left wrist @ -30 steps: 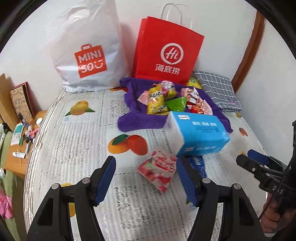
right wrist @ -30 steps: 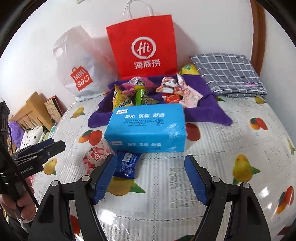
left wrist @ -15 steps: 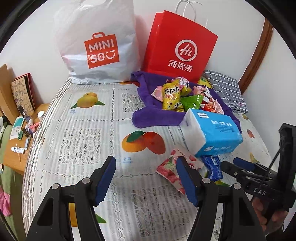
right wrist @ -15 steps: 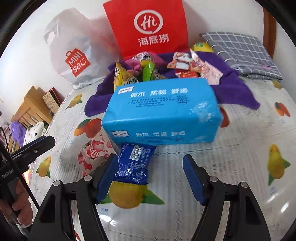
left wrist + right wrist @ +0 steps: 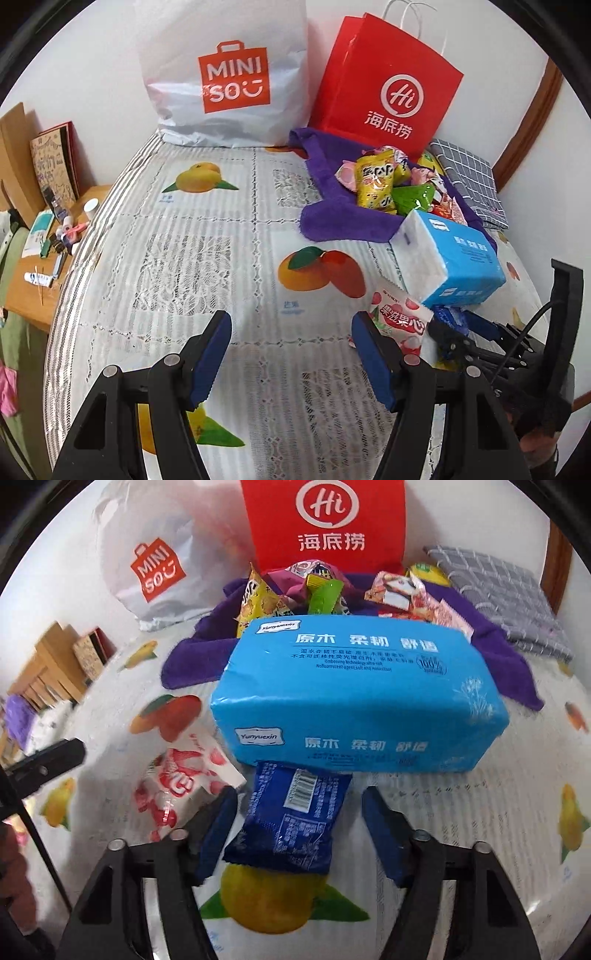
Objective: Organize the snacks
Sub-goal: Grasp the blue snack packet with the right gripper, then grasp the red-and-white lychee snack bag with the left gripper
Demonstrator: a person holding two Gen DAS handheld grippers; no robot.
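Note:
A dark blue snack packet (image 5: 295,812) lies on the fruit-print cloth, its far end tucked under a blue tissue pack (image 5: 358,694). My right gripper (image 5: 299,823) is open with its fingers on either side of this packet, low over it. A pink-and-white lychee snack bag (image 5: 181,779) lies just left of it; it also shows in the left wrist view (image 5: 400,317). My left gripper (image 5: 290,354) is open and empty over bare cloth, left of the lychee bag. Several more snacks (image 5: 384,181) lie piled on a purple towel (image 5: 332,218).
A white MINISO bag (image 5: 229,74) and a red paper bag (image 5: 388,85) stand against the back wall. A folded grey checked cloth (image 5: 469,181) lies at the back right. A wooden side table (image 5: 44,240) with small items stands beyond the left edge.
My right gripper has moved forward and down, and now straddles the dark blue packet. My left gripper has swung left, so the lychee bag now sits at its right finger.

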